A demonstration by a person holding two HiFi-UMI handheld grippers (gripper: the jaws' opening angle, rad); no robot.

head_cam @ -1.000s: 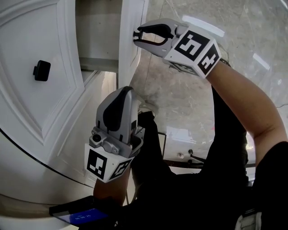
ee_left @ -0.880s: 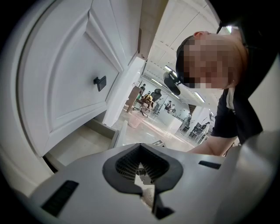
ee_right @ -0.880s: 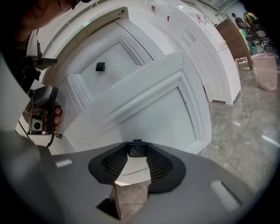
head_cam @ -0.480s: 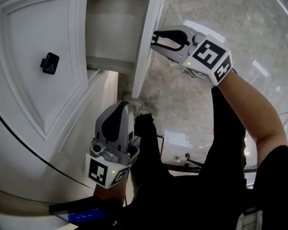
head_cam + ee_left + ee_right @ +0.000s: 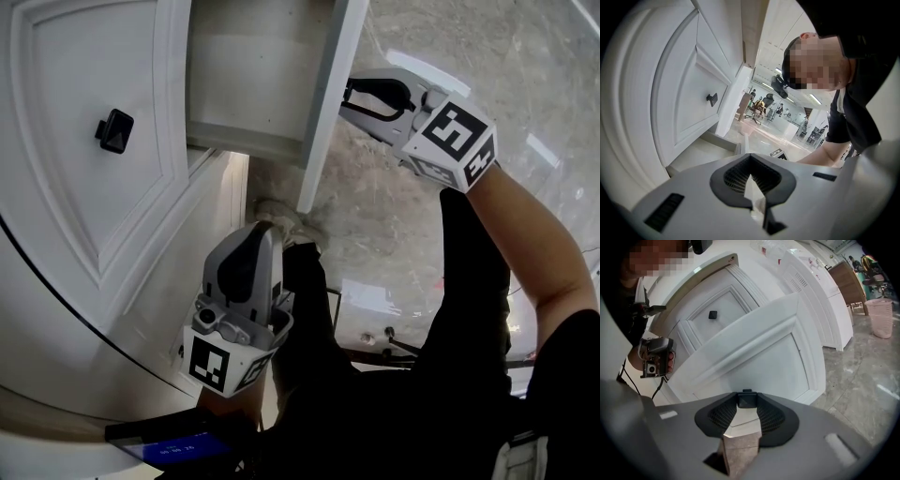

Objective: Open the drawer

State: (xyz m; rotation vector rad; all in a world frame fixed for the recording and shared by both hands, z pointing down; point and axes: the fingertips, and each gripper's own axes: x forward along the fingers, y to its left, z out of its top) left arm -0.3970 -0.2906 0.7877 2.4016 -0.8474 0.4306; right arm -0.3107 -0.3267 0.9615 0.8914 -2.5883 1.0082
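A white cabinet [image 5: 84, 244] fills the left of the head view. Its lower drawer [image 5: 248, 84] stands pulled out, the inside showing bare. My right gripper [image 5: 351, 97] is at the outer face of the drawer front [image 5: 330, 112], shut on that drawer's black knob [image 5: 747, 400], which sits between the dark pads in the right gripper view. A second black knob [image 5: 114, 130] marks the closed drawer beside it. My left gripper [image 5: 251, 246] hangs lower in the middle, beside the cabinet, jaws together, holding nothing and touching nothing.
Grey marble floor [image 5: 422, 216] spreads to the right of the cabinet. A shoe [image 5: 281, 217] stands under the open drawer. A dark device with a blue screen [image 5: 169, 448] lies at the bottom. More white cabinets [image 5: 820, 296] and a pink basket [image 5: 883, 317] stand farther off.
The drawer has slid farther out, and my right gripper on its knob has moved right and a little down in the head view. The left gripper has barely shifted.
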